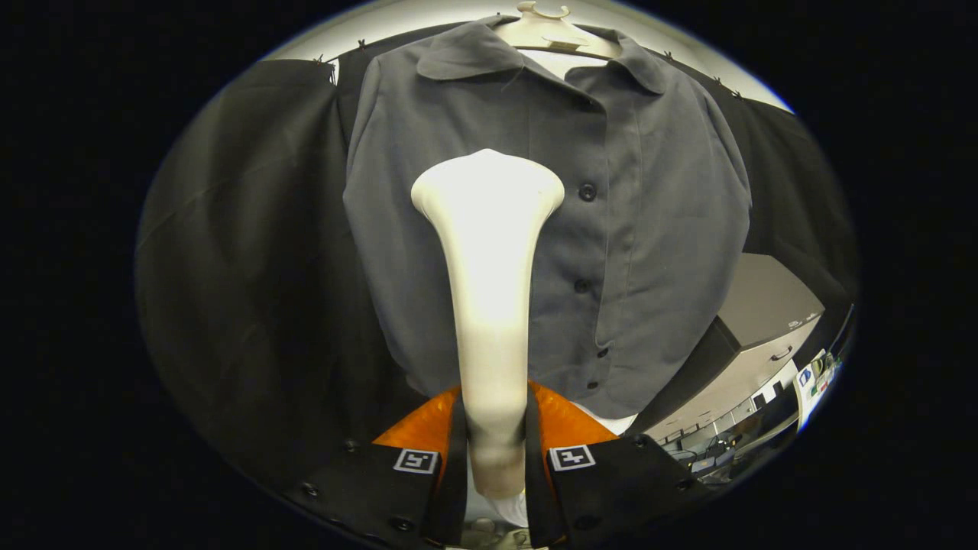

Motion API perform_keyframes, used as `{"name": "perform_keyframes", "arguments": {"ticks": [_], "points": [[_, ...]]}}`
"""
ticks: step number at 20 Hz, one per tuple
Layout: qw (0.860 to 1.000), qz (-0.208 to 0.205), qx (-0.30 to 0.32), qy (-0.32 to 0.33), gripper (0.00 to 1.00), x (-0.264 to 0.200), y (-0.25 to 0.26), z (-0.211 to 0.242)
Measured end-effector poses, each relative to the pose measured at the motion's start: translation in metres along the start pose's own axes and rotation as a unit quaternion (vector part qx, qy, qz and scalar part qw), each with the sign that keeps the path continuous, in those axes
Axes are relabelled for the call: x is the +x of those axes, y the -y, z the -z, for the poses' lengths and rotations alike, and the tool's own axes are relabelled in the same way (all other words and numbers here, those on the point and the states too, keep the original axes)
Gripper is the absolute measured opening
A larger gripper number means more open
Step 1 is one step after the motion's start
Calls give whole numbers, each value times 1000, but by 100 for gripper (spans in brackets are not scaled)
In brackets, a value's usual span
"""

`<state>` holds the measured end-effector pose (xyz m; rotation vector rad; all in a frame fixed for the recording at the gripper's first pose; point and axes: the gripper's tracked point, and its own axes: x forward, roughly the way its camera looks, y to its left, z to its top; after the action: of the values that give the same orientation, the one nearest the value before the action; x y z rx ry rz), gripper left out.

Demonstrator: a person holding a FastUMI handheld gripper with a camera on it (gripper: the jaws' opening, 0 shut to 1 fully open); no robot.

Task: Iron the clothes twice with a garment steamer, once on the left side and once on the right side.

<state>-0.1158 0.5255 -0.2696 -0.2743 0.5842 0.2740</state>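
Observation:
A white garment steamer (489, 290) stands up between my fingers, its handle pinched on both sides by my gripper (495, 451). Its wide head (487, 187) lies against the left front panel of a grey button-up shirt (649, 229), a little left of the button line and about chest high. The shirt hangs on a pale hanger (552, 34) in front of the black booth cloth. The steamer hides part of the left panel behind it.
Black cloth (244, 252) surrounds the shirt on the left and behind. Beyond the shirt's lower right edge there is a grey cabinet (764, 321) and a room with desks (726, 443).

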Motion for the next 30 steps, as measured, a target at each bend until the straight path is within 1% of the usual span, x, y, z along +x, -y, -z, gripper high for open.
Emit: {"name": "perform_keyframes", "arguments": {"ticks": [8, 18, 30], "points": [[999, 0, 1, -48, 39, 22, -2, 43], [996, 3, 1, -92, 39, 35, 6, 89], [988, 11, 8, -151, 39, 50, 14, 162]]}}
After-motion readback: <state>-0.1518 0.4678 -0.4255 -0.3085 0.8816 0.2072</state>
